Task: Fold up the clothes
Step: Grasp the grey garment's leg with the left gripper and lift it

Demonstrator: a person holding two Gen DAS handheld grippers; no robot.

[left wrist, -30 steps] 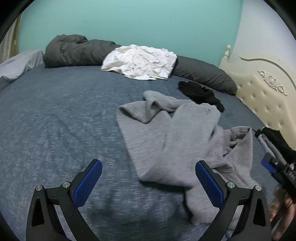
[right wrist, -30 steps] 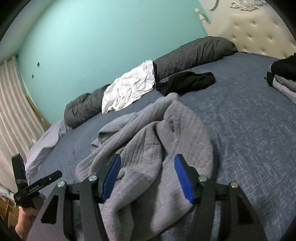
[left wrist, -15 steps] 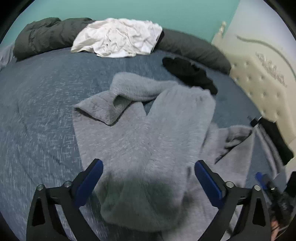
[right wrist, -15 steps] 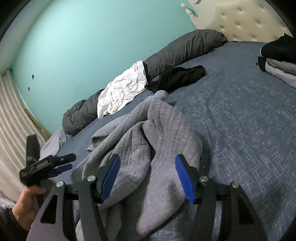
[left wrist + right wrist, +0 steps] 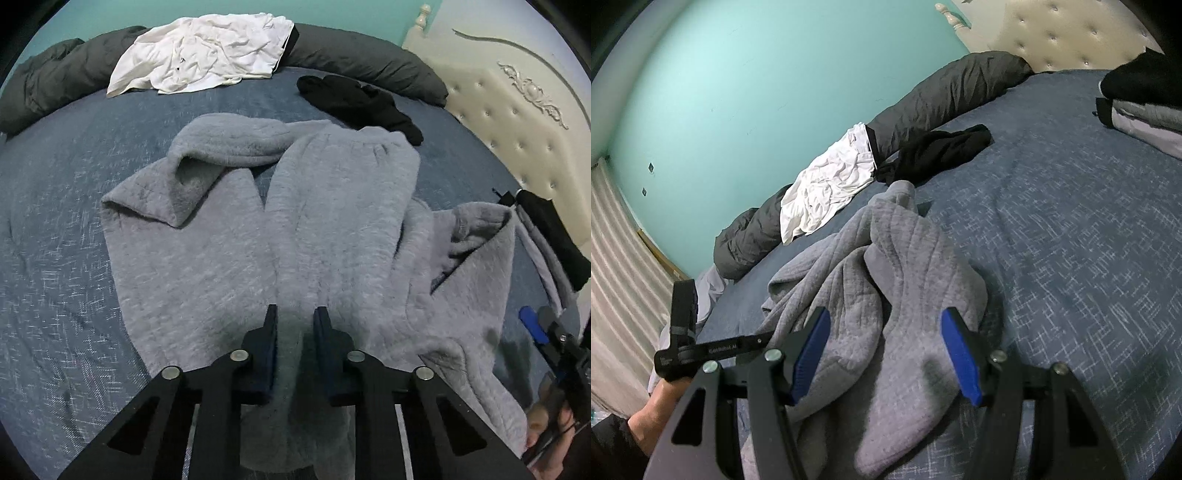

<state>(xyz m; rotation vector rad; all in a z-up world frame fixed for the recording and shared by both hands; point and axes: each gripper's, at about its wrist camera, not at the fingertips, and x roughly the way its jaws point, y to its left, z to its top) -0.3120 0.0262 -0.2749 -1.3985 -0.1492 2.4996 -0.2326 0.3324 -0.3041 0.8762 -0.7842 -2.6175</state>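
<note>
The left hand-held gripper was closing on the grey garment at 6 o'clock, the right hand-held gripper stood half open around a fold, gripping nothing; a lift seemed due next.

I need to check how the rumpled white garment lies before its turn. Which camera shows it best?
The left wrist view: the rumpled white garment is seen broad and nearly whole, draped over the dark grey bolster. The right wrist view shows it smaller and at a slant, foreshortened on that bolster.
</note>
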